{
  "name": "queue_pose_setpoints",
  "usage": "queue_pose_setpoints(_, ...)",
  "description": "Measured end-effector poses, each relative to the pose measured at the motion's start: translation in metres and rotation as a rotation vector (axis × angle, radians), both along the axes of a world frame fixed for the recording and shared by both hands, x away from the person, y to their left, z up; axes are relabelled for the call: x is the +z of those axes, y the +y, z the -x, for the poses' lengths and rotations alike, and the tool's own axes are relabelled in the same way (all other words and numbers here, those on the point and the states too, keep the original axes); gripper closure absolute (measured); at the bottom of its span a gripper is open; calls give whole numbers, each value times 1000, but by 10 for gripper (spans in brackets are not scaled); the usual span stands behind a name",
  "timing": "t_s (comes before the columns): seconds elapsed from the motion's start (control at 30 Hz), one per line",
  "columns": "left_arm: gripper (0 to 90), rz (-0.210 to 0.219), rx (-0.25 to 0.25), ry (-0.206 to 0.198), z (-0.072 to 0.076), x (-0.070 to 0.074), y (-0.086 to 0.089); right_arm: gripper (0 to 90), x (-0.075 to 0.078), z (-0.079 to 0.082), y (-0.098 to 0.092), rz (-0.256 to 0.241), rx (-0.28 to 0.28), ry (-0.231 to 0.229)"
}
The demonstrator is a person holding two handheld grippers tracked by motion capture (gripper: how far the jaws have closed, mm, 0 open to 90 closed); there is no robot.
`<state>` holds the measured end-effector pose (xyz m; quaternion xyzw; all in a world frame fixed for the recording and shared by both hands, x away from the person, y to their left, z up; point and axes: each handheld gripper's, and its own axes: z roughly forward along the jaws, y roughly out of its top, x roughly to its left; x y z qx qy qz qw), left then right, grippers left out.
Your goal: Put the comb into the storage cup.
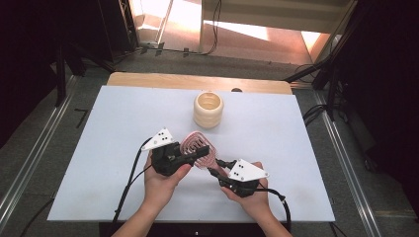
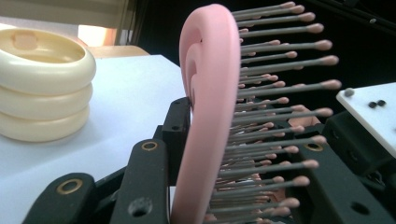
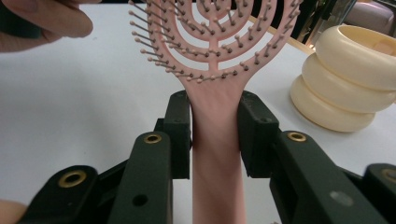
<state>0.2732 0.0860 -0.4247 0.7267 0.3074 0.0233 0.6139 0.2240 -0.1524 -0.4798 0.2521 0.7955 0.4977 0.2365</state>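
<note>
White sheeting covers the worktop (image 1: 123,148), which carries a cream ribbed holder (image 1: 208,109) standing upright toward the far side, its mouth open and nothing seen inside. Nearer the person, a pink hairbrush (image 1: 197,149) is held above the worktop between both tools, well short of the holder. The right gripper (image 3: 214,135) has its jaws clenched on the brush handle just below the head, as the right gripper view shows plainly. The left gripper (image 2: 233,158) has its jaws set either side of the brush head, one against the pink back and one at the bristle side; they appear closed on it, though contact at the bristle side is partly hidden. Judgement on progress: the brush is lifted and under two-handed control, but not yet delivered; if the holder is the destination, carrying, upending and lowering all remain. Orientation: in the high view the long axis runs diagonally, handle toward the person's right, head toward the left and far side. Bristles (image 2: 280,88) face sideways across the left gripper's view, toward the right gripper.
</note>
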Motion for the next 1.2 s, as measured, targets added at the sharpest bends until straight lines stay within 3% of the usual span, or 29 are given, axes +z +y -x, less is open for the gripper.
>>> queue_pose_setpoints(0.03, 635, -17, 8, -14, 0, 1, 1, 566, 1, -2, -3, -50, 27, 20)
queue_pose_setpoints(0.07, 634, -14, 8, -14, 0, 1, 1, 538, 1, -2, -4, -65, 34, 24)
queue_pose_setpoints(0.17, 635, -11, 10, -18, 0, 2, 4, 422, 2, -3, -8, -94, 57, 38)
queue_pose_setpoints(0.4, 635, 5, 11, -33, -1, 5, 9, 301, 3, -5, -15, -146, 62, 63)
queue_pose_setpoints(0.43, 635, 9, 13, -36, -2, 6, 11, 239, 4, -4, -17, -147, 65, 72)
queue_pose_setpoints(0.5, 636, 4, 16, -38, -2, 7, 13, 221, 5, -4, -18, -151, 64, 73)
queue_pose_setpoints(0.53, 636, 4, 18, -39, -3, 8, 14, 162, 6, -4, -21, -170, 76, 81)
queue_pose_setpoints(0.73, 636, -2, 25, -49, -6, 12, 17, 96, 8, -3, -36, -212, 72, 87)
queue_pose_setpoints(0.9, 637, 5, 40, -57, -11, 17, 24, 72, 7, -4, -53, -245, 35, 97)
queue_pose_setpoints(0.97, 637, 3, 40, -60, -12, 18, 24, 0, 7, -4, -59, -254, 26, 89)
queue_pose_setpoints(1.2, 637, -18, 42, -70, -17, 27, 24, 0, 6, -6, -78, -280, -18, 74)
